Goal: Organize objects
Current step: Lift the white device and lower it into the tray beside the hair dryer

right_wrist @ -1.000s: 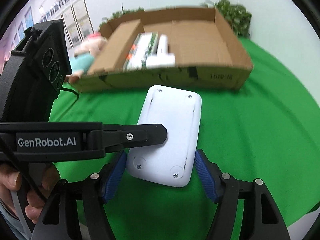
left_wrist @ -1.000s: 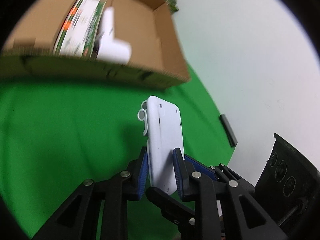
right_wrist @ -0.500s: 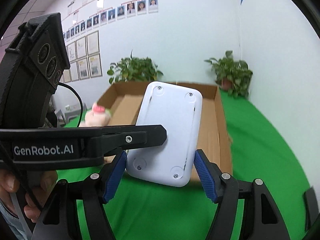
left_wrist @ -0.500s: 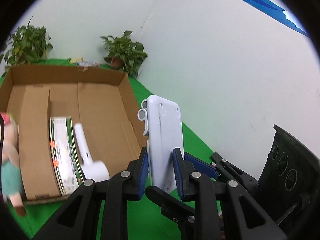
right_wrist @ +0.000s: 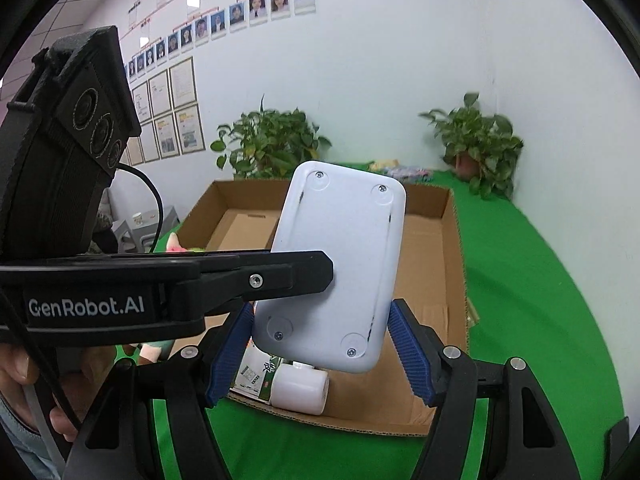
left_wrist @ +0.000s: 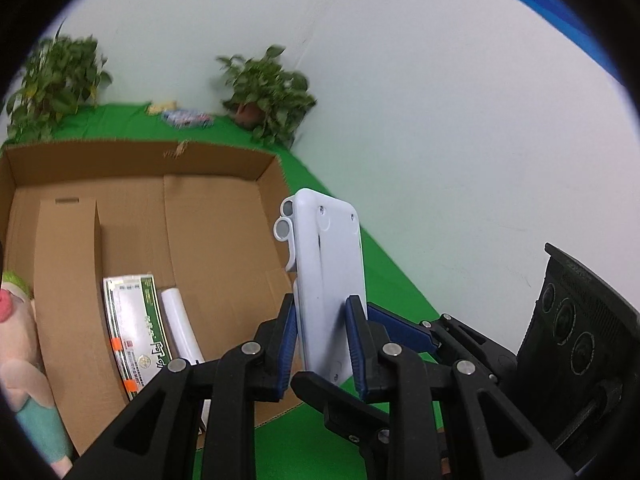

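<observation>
My left claw (left_wrist: 322, 332) is clenched on the thin edges of a smooth white plastic slab (left_wrist: 328, 276) with rounded corners and four screw dimples, held up over the near right corner of the cardboard box (right_wrist: 448, 264). My right claw (right_wrist: 320, 344) flanks its wide faces; whether the ribbed blue pads press it, I cannot tell. In the box lie a green-and-white carton (left_wrist: 134, 328) and a white bottle (right_wrist: 298, 388). A plush toy (left_wrist: 20, 368) sits at its left edge.
</observation>
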`<state>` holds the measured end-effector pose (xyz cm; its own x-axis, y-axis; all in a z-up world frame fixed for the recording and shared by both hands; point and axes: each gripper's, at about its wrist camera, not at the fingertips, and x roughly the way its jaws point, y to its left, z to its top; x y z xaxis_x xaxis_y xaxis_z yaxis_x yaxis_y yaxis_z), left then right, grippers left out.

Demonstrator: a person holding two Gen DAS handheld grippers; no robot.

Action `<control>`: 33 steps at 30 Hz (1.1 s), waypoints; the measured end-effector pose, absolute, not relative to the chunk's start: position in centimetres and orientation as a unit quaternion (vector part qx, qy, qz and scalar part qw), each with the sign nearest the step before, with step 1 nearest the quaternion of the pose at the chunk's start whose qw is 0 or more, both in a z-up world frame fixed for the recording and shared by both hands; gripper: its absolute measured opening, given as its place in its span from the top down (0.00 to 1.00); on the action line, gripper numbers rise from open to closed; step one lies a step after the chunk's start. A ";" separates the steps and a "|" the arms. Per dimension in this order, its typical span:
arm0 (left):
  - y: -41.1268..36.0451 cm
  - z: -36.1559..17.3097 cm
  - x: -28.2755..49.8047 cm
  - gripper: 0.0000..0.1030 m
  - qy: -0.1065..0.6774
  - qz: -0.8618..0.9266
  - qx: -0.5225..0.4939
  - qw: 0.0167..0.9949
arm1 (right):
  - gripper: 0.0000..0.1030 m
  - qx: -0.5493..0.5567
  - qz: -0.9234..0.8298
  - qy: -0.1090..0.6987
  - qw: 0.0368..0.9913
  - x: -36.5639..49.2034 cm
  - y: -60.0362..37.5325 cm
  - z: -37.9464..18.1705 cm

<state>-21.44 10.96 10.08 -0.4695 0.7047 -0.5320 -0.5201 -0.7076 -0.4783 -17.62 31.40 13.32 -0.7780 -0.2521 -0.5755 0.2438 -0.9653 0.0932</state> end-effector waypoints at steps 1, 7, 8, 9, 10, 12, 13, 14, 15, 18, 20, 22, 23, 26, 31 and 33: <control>11.2 9.5 -22.1 0.78 -0.130 0.844 -0.379 0.356 | 0.35 0.316 -0.939 -0.011 0.136 -18.2 31.7 13.0; 12.5 5.5 -24.5 0.78 -0.152 0.820 -0.430 0.345 | 0.35 0.367 -0.918 -0.028 0.146 -20.9 33.5 9.5; 12.7 4.5 -24.8 0.78 -0.154 0.815 -0.441 0.342 | 0.35 0.372 -0.916 -0.027 0.146 -21.1 33.8 8.6; 12.8 4.0 -24.9 0.78 -0.155 0.813 -0.446 0.340 | 0.35 0.378 -0.914 -0.025 0.145 -21.5 33.9 7.8; 13.1 3.3 -25.6 0.78 -0.155 0.811 -0.451 0.337 | 0.35 0.385 -0.911 -0.026 0.146 -21.8 34.0 6.9; 13.4 1.9 -25.8 0.78 -0.154 0.808 -0.463 0.330 | 0.35 0.396 -0.906 -0.031 0.149 -21.9 34.1 5.0; 13.5 1.4 -25.8 0.78 -0.153 0.807 -0.467 0.327 | 0.36 0.403 -0.902 -0.034 0.152 -22.2 34.2 4.1; 13.6 0.7 -25.7 0.78 -0.151 0.806 -0.473 0.323 | 0.36 0.408 -0.899 -0.036 0.154 -22.3 34.3 3.4; 13.7 0.0 -25.7 0.78 -0.149 0.805 -0.478 0.319 | 0.36 0.414 -0.896 -0.040 0.157 -22.5 34.4 2.6; 14.2 -1.9 -26.1 0.78 -0.144 0.798 -0.496 0.310 | 0.36 0.431 -0.887 -0.048 0.159 -22.9 34.9 0.5; 14.7 -3.1 -26.3 0.78 -0.139 0.794 -0.508 0.303 | 0.36 0.445 -0.879 -0.057 0.162 -23.4 35.3 -1.0; 15.3 -4.1 -26.4 0.78 -0.129 0.792 -0.517 0.298 | 0.36 0.457 -0.872 -0.063 0.163 -23.7 35.7 -2.3; 15.6 -4.7 -26.5 0.78 -0.127 0.789 -0.525 0.293 | 0.36 0.464 -0.868 -0.068 0.165 -23.8 35.8 -2.9; 16.0 -5.4 -26.4 0.78 -0.117 0.790 -0.529 0.287 | 0.36 0.474 -0.861 -0.076 0.169 -24.1 36.2 -3.9; 16.2 -5.4 -26.4 0.77 -0.111 0.793 -0.535 0.269 | 0.35 0.479 -0.856 -0.080 0.177 -24.5 36.2 -4.2; 16.1 -5.3 -26.2 0.79 -0.110 0.795 -0.534 0.265 | 0.34 0.484 -0.854 -0.079 0.177 -24.6 36.2 -4.2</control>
